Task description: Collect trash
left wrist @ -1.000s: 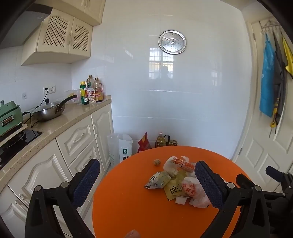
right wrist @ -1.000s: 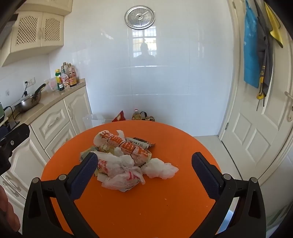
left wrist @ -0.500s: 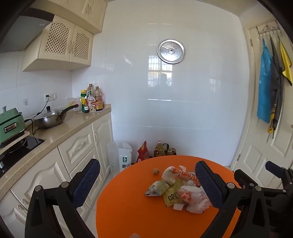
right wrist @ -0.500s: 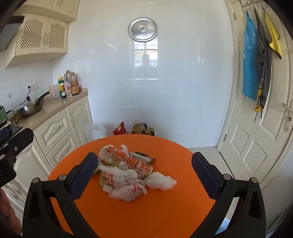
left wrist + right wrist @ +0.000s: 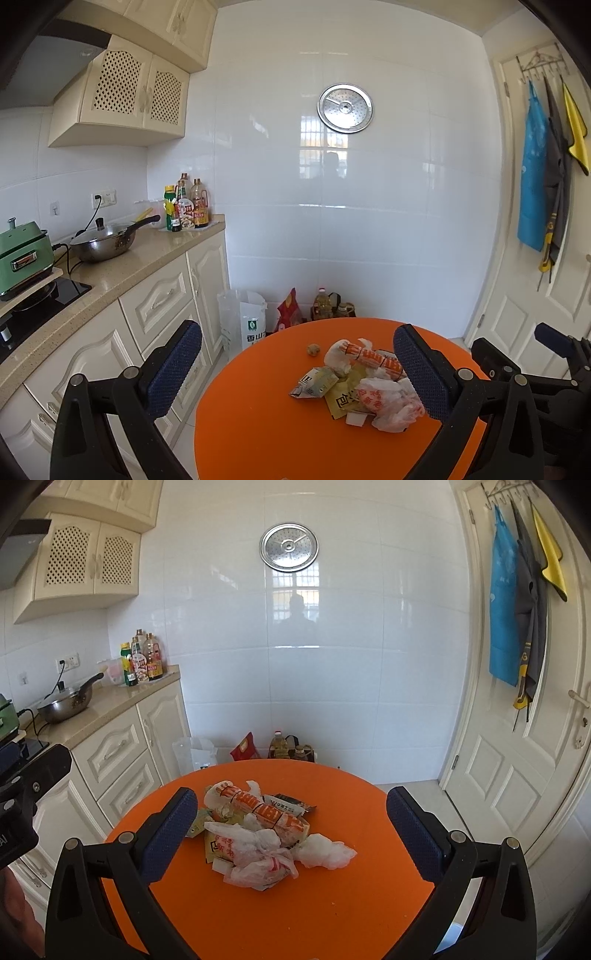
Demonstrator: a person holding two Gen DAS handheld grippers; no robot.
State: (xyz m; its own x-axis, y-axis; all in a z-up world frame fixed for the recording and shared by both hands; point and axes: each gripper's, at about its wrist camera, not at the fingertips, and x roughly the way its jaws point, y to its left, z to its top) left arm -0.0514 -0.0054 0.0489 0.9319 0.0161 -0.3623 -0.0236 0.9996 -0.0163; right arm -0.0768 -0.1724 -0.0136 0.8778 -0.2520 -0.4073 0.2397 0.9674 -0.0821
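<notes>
Orange table (image 5: 332,915): trash pile (image 5: 258,834) betw. spread right gripper (image 5: 291,834) fingers, untouched.

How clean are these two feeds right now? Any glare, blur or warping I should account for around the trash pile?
Left wrist view: sharp; fisheye bends the door frame; window glare on the tiled wall; trash pile evenly lit, partly behind the left claw. Right wrist view: sharp; same bending and dark corners; a person's silhouette reflected in the wall; pile clear between the open right claw.
</notes>
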